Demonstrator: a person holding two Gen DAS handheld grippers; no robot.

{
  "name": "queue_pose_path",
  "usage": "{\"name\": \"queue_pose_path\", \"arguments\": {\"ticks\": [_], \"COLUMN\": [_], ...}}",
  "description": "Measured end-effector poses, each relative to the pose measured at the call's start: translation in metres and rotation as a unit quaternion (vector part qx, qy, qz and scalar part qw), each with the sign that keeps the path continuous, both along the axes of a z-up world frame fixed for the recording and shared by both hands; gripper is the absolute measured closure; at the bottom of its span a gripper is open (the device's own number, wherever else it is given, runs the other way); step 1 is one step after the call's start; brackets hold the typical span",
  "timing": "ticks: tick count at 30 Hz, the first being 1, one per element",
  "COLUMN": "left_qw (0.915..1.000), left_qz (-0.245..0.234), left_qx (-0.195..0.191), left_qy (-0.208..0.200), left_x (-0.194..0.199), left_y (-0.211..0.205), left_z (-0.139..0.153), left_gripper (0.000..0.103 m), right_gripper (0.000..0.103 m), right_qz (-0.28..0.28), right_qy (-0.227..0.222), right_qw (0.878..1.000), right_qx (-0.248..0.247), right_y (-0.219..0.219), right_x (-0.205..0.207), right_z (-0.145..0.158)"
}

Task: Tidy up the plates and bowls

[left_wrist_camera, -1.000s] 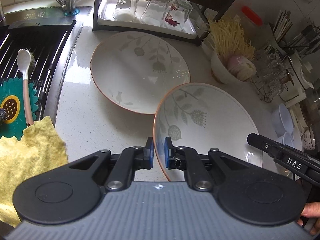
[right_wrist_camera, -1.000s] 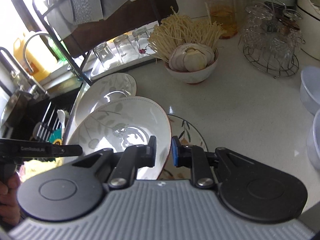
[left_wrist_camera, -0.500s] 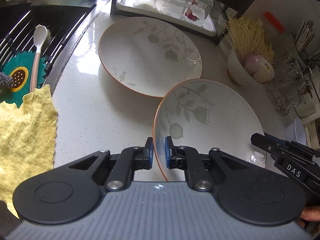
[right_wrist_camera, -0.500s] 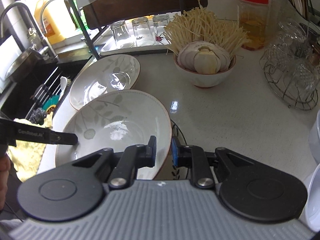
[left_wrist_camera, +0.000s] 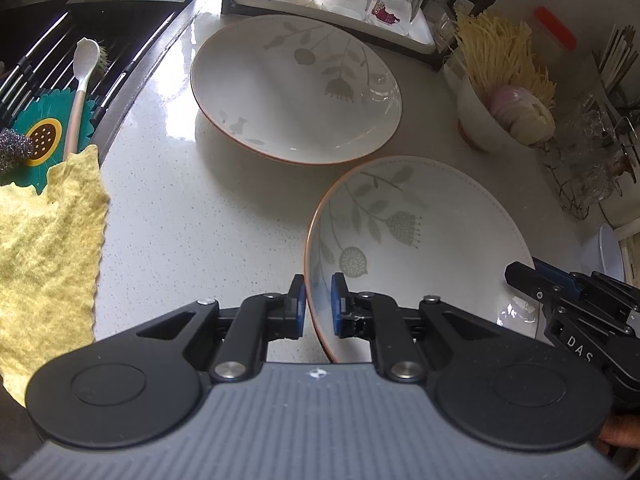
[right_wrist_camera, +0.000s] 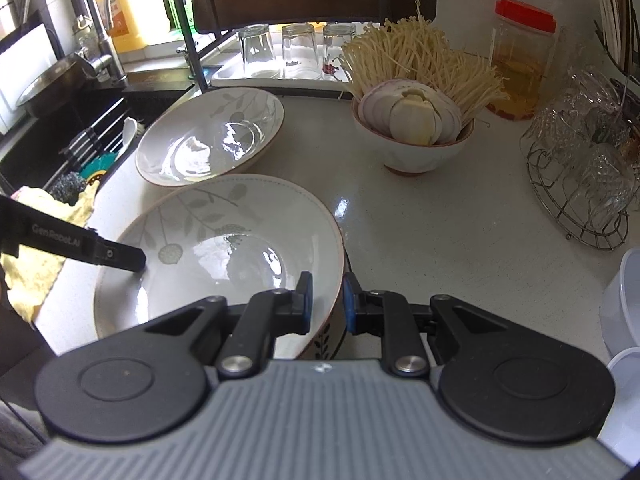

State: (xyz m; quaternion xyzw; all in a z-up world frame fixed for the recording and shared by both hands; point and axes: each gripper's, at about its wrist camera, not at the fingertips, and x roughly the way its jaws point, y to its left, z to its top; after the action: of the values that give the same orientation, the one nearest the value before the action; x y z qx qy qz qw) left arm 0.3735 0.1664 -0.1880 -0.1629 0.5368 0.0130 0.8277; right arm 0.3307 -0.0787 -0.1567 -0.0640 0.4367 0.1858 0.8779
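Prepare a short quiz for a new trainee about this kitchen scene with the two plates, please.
1. True or false: both grippers grip the rim of the near plate.
2. Which lies nearest the sink? A far plate B onion bowl C red-lidded jar
3. Fill in: the three glasses on the white tray stand ____.

Key: 1 true: left gripper and right gripper pinch opposite sides of its rim. 2 A. 3 upside down.
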Motion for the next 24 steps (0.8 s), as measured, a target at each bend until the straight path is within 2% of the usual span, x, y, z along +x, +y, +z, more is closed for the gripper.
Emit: {"name": "queue_pose_path", "arguments": {"ticks": [5, 9, 14, 16, 20, 24], "left_qw": [0.9996, 0.9992, 0.9992, 0.9995, 0.9999, 0.9998], "left_qz": [-0.011, -0.016, -0.012, -0.01, -0.008, -0.013], "left_qx": [0.024, 0.035, 0.036, 0.029, 0.009, 0.006], "left_qy": [0.006, 0.008, 0.009, 0.011, -0.002, -0.01], "left_x": [0.001, 0.002, 0.002, 0.002, -0.001, -0.001], "left_y": [-0.01, -0.016, -0.017, -0.017, -0.015, -0.016], "left_z": [-0.001, -0.003, -0.003, -0.002, 0.006, 0.015], "left_gripper": [0.088, 0.088, 0.087, 0.084, 0.059, 0.056], "right_gripper": [0.084, 0.084, 0.084, 0.084, 0.084, 0.085], "right_qz": [0.007, 0.01, 0.005, 0.002, -0.012, -0.023], "right_qy": [-0.014, -0.03, -0.029, -0.027, -0.015, -0.022], "right_qw": [1.0, 0.999, 0.999, 1.0, 1.0, 0.999], "right_qx": [-0.023, -0.025, -0.019, -0.016, -0.002, 0.004], "right_y": [0.004, 0.005, 0.002, 0.002, 0.0, 0.002], "right_x": [-0.004, -0.003, -0.001, -0.001, 0.002, 0.002], "right_z": [-0.006, -0.005, -0.005, -0.004, -0.002, 0.007]}}
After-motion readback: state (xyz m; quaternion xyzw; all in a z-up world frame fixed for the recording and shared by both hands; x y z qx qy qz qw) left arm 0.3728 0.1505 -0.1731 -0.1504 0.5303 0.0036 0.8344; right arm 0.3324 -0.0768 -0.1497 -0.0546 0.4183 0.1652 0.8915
